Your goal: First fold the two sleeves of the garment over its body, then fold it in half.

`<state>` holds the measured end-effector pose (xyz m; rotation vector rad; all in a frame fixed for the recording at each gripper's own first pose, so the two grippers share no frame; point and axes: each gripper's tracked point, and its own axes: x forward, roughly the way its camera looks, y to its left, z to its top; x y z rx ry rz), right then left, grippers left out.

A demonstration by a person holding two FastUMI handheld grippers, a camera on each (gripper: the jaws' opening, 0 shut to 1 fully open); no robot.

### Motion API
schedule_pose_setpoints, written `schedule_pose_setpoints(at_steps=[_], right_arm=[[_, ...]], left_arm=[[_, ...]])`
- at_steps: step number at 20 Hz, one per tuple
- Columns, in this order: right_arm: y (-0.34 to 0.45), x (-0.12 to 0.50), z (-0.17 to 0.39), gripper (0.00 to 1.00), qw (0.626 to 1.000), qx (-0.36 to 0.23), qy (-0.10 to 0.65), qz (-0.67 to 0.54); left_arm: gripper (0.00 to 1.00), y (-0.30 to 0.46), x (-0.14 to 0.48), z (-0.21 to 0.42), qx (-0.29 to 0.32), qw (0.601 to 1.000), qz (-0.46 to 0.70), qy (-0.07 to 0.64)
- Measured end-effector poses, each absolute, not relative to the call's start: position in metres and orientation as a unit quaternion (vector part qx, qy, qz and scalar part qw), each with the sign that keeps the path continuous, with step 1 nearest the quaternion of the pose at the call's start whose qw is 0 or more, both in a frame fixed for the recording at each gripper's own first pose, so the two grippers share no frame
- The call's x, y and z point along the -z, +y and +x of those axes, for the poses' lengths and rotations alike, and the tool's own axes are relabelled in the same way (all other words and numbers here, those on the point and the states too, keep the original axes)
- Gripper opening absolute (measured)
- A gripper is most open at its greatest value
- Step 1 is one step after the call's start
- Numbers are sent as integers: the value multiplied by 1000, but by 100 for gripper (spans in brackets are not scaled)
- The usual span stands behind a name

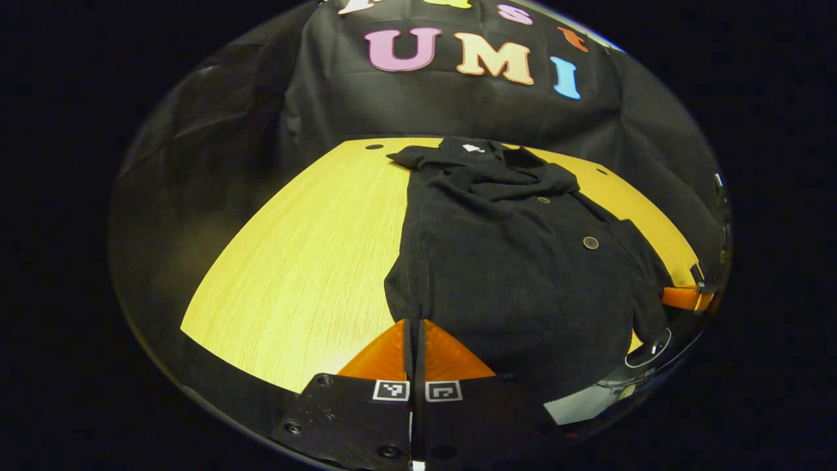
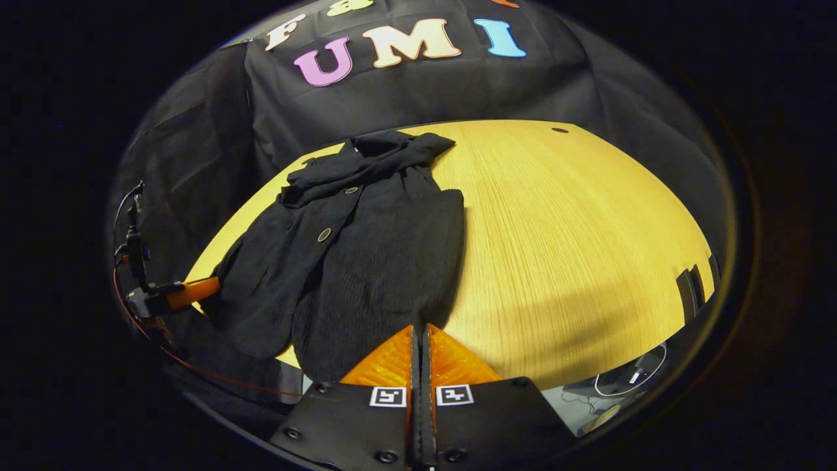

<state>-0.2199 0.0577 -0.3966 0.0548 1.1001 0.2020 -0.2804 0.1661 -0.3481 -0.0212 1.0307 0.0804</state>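
Observation:
A black buttoned garment lies flat on the yellow wooden table, collar at the far end, its sleeves lying folded in over the body. In the left gripper view my left gripper is shut on the hem's near left corner. The right gripper shows far right at the garment's other corner. In the right gripper view the garment lies to the left, and my right gripper is shut on its near right hem corner. The left gripper touches the garment's left edge there.
Bare tabletop stretches to the right of the garment in the right gripper view, and to its left in the left gripper view. The near table edge runs just under both grippers. A red cable and white cable hang below that edge.

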Motion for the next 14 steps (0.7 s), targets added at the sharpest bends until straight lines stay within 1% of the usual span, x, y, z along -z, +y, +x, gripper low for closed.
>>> schedule_pose_setpoints(at_steps=[5, 9, 10, 11, 14], right_arm=[[72, 348, -185, 2, 875, -119, 469, 34], [87, 320, -144, 2, 887, -141, 439, 14], [91, 315, -133, 6, 889, -143, 436, 12], [96, 311, -123, 2, 892, -145, 429, 18], [109, 296, -84, 2, 900, -146, 410, 28]], left_arm=[[0, 161, 310, -256, -36, 884, -39, 464], [0, 169, 279, -209, -38, 904, -57, 422], [0, 173, 276, -196, -41, 906, -58, 417], [0, 178, 271, -185, -42, 909, -60, 409], [0, 185, 265, -149, -35, 915, -58, 398]])
